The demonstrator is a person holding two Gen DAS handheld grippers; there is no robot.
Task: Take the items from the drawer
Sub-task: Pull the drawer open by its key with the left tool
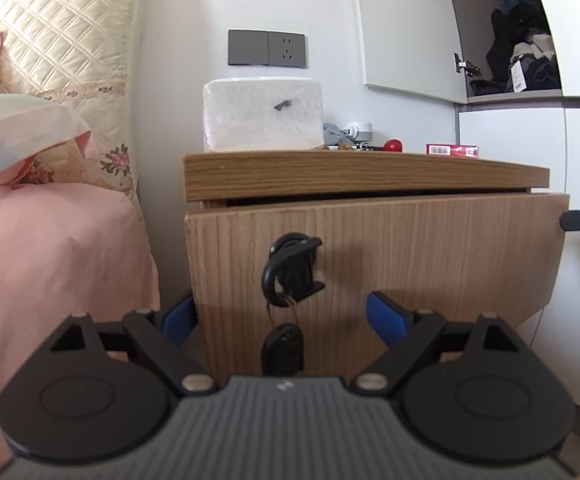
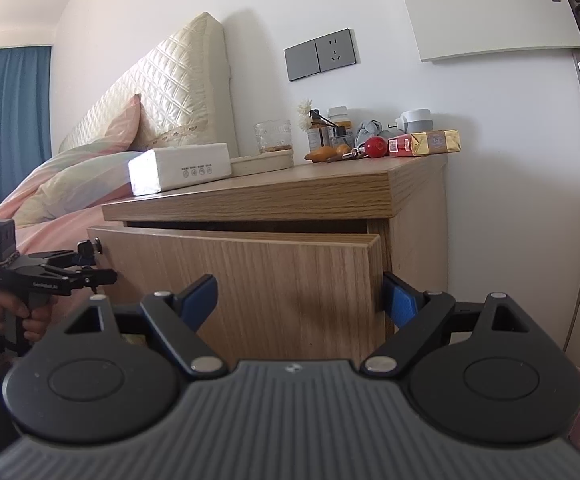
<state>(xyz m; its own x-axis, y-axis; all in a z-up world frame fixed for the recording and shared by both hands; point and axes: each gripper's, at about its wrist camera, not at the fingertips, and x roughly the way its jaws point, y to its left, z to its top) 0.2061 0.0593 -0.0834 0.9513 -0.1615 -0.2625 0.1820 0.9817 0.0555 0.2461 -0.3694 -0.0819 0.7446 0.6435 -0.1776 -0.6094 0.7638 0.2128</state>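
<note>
one drawer (image 2: 242, 276) ajar | left tongs (image 1: 284, 316) spread wide | right tongs (image 2: 297, 300) spread wide | two keys (image 1: 290, 272)

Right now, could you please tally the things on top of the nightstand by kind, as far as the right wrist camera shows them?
White boxes: 1
Drinking glasses: 1
Trays: 1
Bottles and jars: 3, roughly; they overlap
Red balls: 1
Red and gold packets: 1
White plug-in devices: 1
Grey cloth bundles: 1
Total: about 10; small orange bits uncounted.
</note>
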